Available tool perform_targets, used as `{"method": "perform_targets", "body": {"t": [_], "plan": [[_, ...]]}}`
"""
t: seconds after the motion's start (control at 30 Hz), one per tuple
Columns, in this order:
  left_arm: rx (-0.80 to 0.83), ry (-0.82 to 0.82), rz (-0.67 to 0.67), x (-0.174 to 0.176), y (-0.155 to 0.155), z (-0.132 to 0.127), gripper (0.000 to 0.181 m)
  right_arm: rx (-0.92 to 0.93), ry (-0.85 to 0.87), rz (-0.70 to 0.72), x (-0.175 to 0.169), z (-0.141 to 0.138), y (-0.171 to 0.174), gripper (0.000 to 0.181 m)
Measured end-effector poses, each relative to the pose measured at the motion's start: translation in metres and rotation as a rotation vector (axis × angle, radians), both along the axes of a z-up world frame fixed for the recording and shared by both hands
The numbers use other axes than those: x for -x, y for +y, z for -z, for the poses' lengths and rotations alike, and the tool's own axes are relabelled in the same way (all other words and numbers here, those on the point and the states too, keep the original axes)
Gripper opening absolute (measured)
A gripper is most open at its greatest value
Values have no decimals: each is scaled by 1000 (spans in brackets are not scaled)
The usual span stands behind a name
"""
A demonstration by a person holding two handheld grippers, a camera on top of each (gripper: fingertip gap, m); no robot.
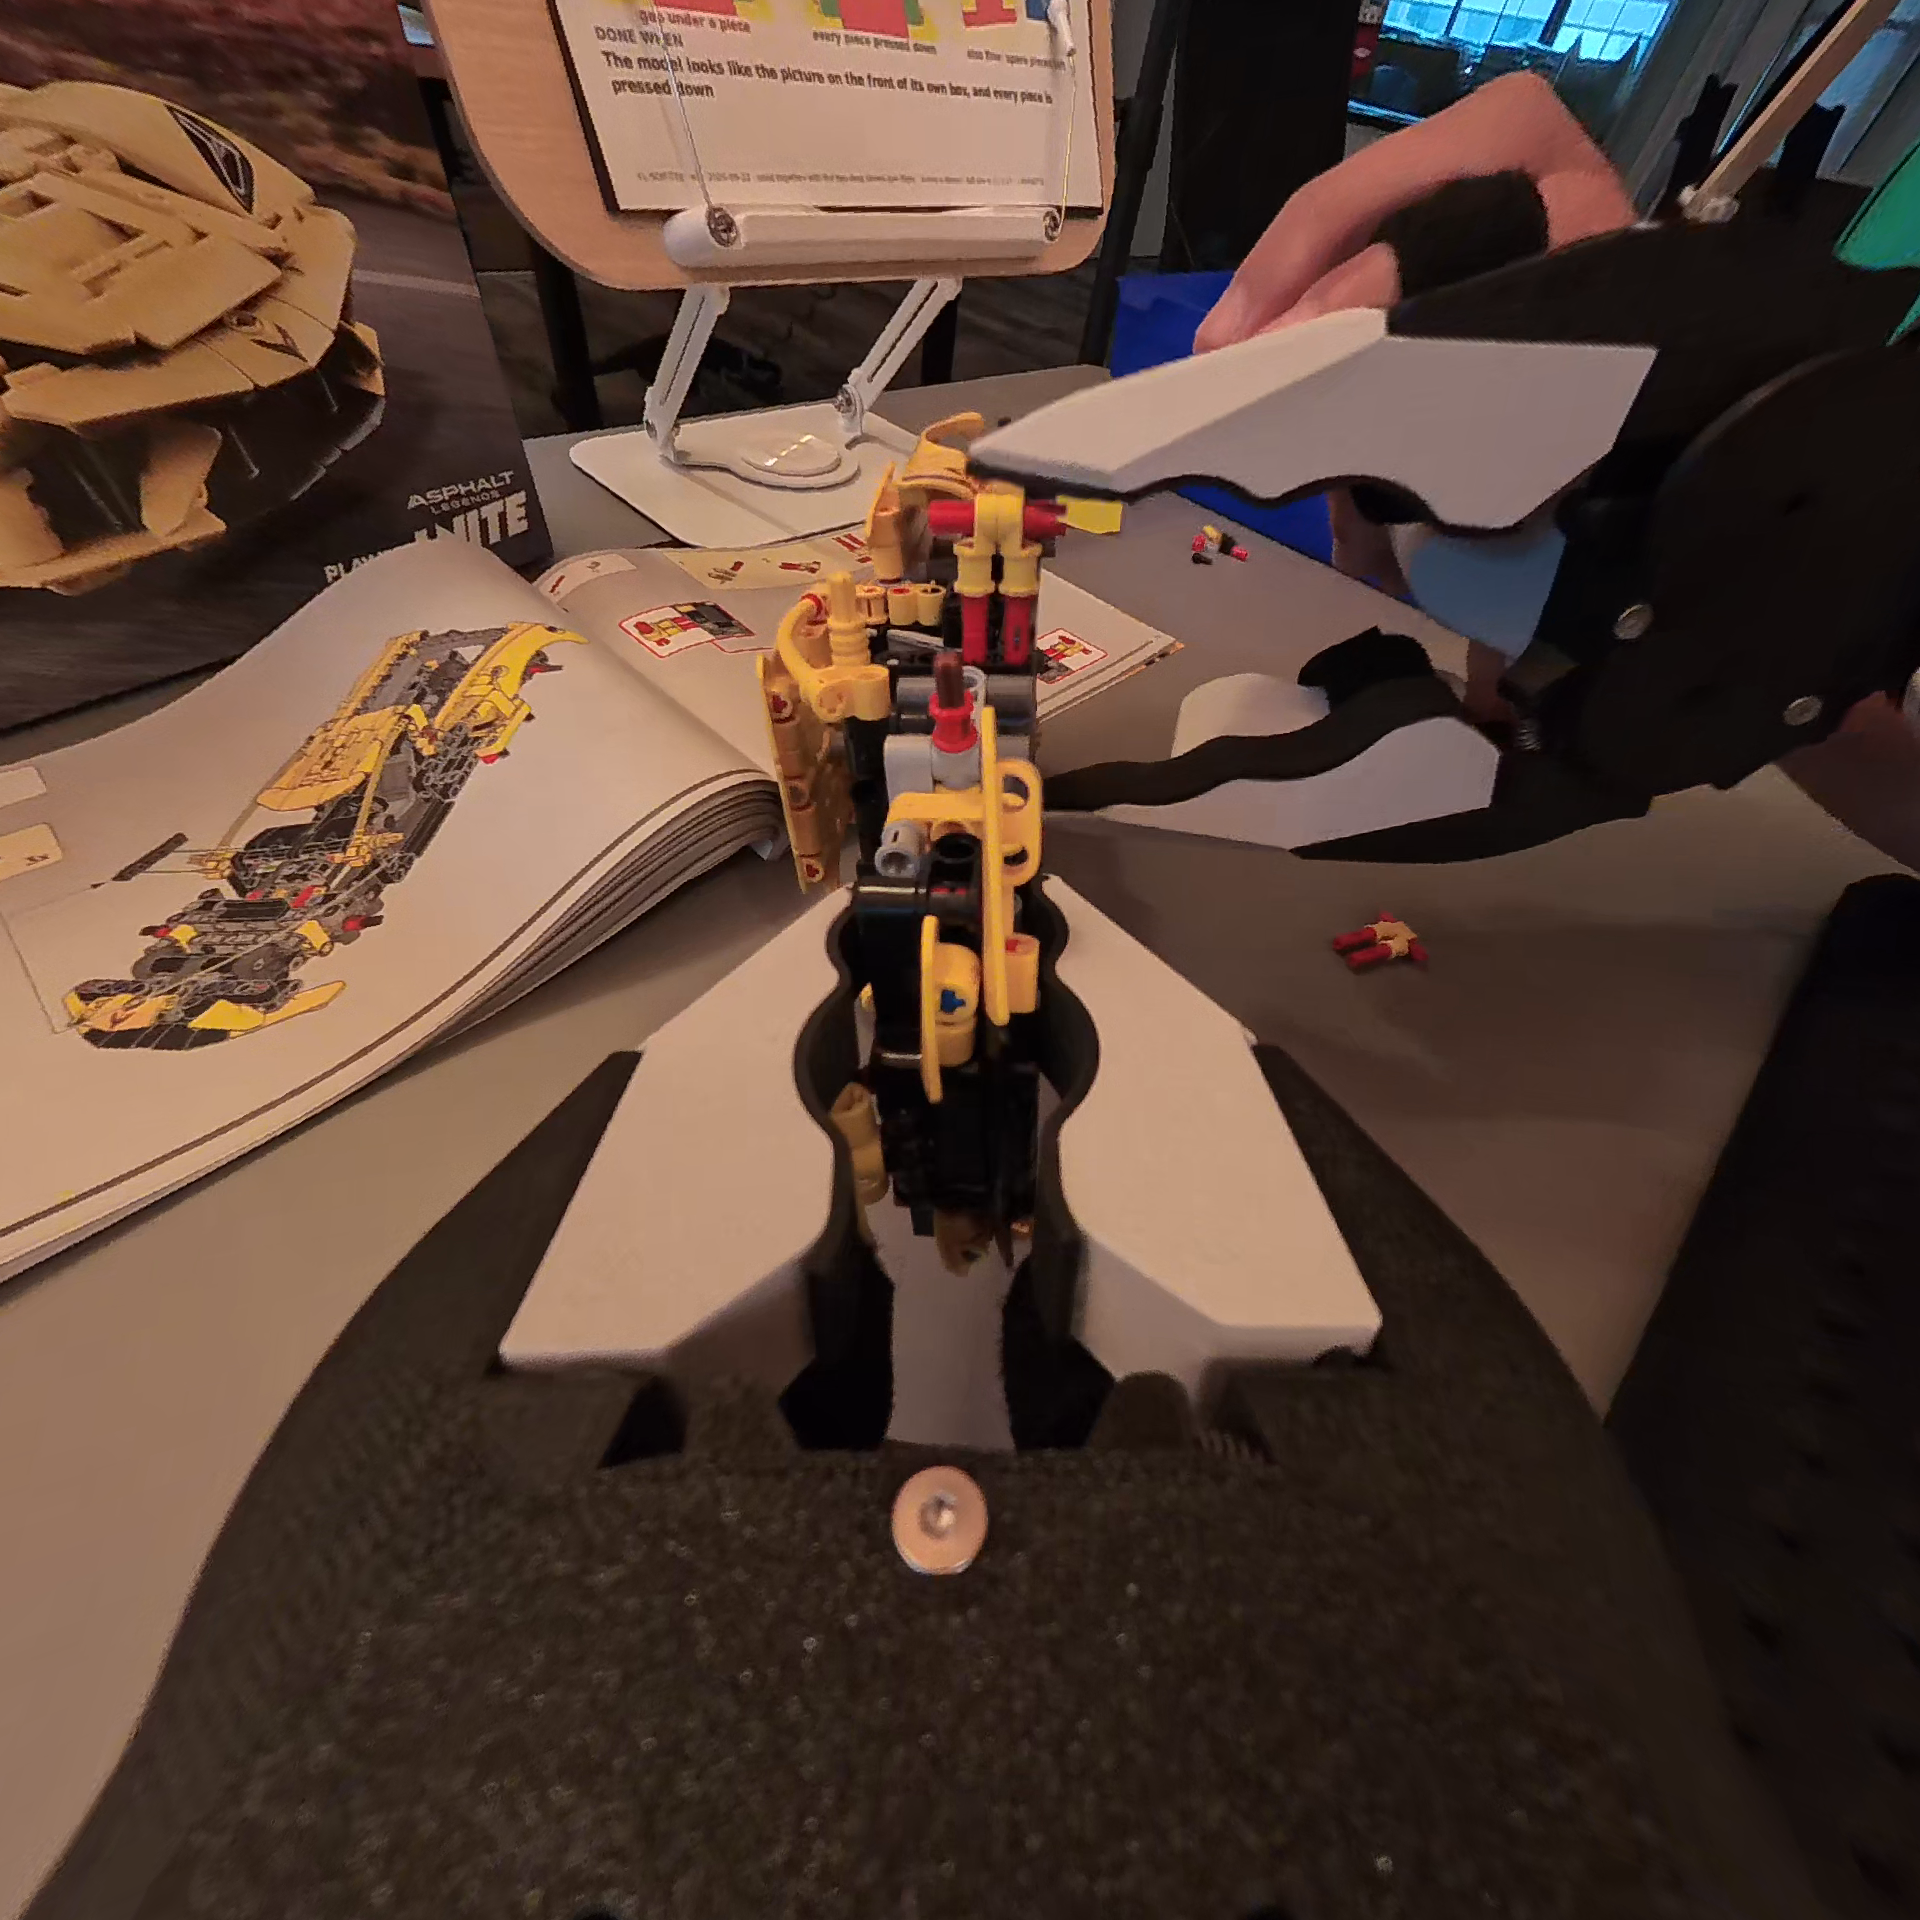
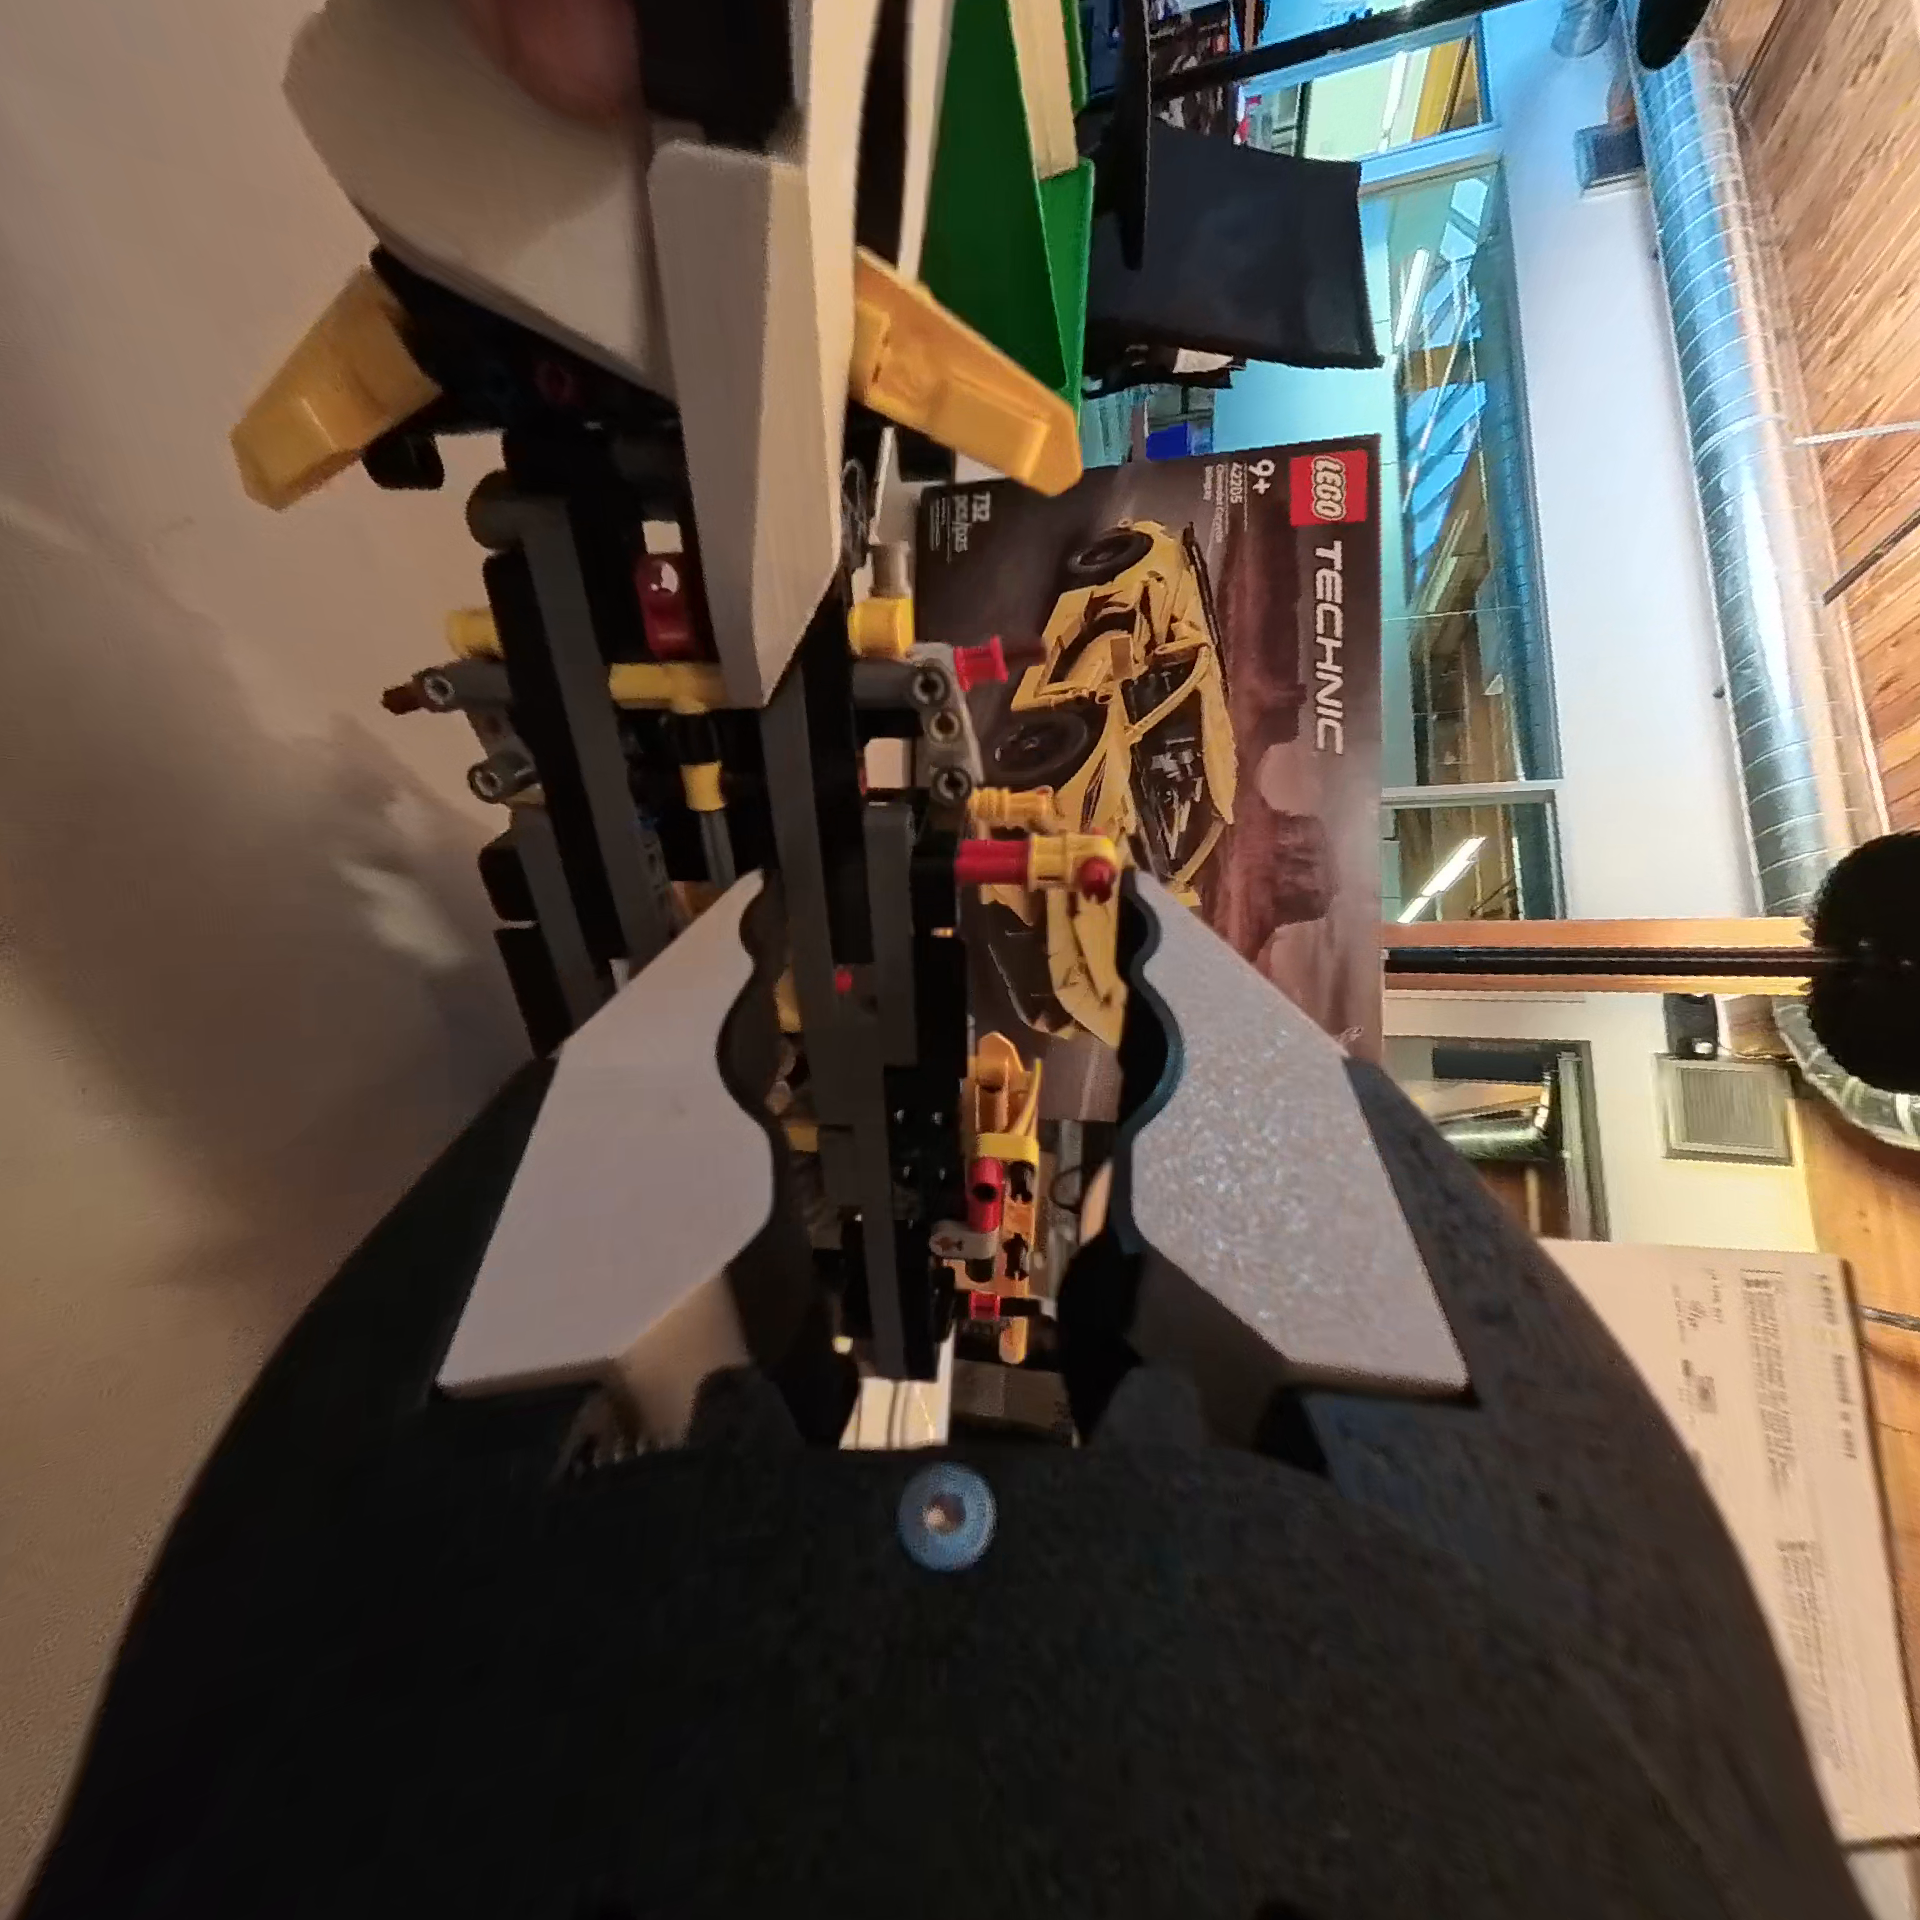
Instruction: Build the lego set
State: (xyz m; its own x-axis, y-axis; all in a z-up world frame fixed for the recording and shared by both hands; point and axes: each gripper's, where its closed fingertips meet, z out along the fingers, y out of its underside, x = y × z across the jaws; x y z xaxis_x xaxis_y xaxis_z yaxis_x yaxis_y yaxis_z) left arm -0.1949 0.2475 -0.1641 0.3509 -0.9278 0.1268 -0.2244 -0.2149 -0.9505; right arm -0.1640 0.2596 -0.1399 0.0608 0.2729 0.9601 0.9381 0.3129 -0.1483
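The left gripper point(image 1: 940, 1049) is clamping the half-built car point(image 1: 914, 790) (yellow and black). The right gripper point(image 2: 935, 997) is standing wide open around the car's far end, gripping nothing. An open manual point(image 1: 343, 831) is lying left of the car.

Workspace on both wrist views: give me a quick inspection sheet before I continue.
Surface: grey table, mostly bare.
Job's things: yellow-and-black lego car chassis held upright; open instruction booklet; printed set box.
Clutter: small red-and-yellow loose pieces.
Grippers: left gripper shut on the chassis; right gripper open around its far end.
Cables: nothing seen.
Surroundings: white document stand, blue bin.
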Motion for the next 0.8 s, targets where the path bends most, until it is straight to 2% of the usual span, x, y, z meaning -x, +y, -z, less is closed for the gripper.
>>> {"method": "perform_targets", "body": {"t": [0.3,0.47,0.8], "plan": [[-3,0,3,0,-1,0,28,-12,21,-17,4,-1,3,70],[-23,8,3,0,-1,-1,28,-14,0,-54,6,1,4,64],[-23,-2,-4,-1,-3,-3,27,35,3,-44,5,2,4,60]]}}
